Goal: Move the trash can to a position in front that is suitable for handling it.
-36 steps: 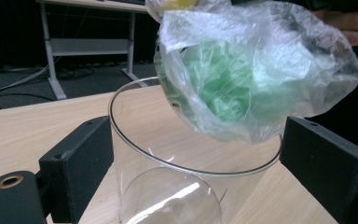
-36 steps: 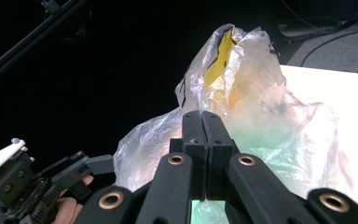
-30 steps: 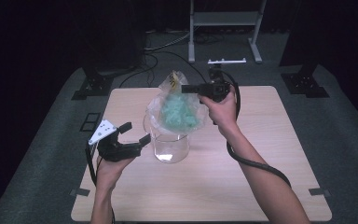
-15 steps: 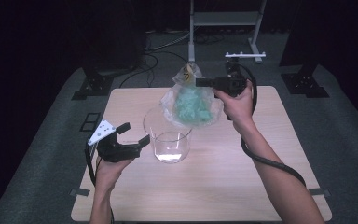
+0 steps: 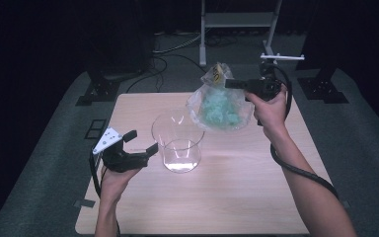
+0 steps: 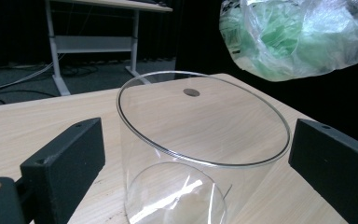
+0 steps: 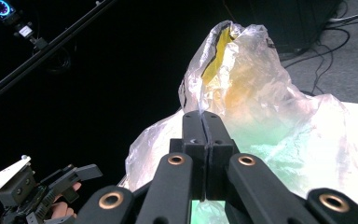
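Crinkled clear plastic bag of green filling (image 5: 220, 106) hangs in the air in the high view, its gathered neck pinched in the right gripper (image 5: 232, 84), above and to the right of a clear cylindrical glass jar (image 5: 178, 142) on the pale wooden table (image 5: 237, 197). The left gripper (image 5: 140, 143) rests just left of the jar, jaws apart.

Left gripper view: wide-spread matte black jaws flank the jar's smooth round rim; the bag floats beyond, upper right.

Right gripper view: jaws pressed together on thin, wrinkled film with a yellow patch.
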A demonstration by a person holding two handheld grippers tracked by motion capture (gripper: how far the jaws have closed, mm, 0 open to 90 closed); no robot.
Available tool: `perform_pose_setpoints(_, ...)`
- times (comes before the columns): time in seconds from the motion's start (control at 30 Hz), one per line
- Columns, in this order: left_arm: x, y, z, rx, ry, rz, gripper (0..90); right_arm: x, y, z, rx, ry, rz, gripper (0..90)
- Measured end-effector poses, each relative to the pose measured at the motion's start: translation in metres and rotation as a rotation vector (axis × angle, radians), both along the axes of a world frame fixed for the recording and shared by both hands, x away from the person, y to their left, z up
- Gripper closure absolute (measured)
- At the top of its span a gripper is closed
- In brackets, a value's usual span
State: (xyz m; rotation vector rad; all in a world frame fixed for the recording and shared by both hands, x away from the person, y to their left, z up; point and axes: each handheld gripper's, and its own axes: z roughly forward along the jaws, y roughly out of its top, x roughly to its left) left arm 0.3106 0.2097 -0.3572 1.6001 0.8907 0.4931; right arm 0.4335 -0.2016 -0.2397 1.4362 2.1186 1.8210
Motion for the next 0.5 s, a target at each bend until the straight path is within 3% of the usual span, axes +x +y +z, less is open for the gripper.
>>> perform_pose_setpoints(0.5, 0.001, 0.000, -0.001, 0.003, 0.003, -0.004, 2.4, -0.004, -0.040, 0.006, 0.014, -0.009, -0.073, 90.0)
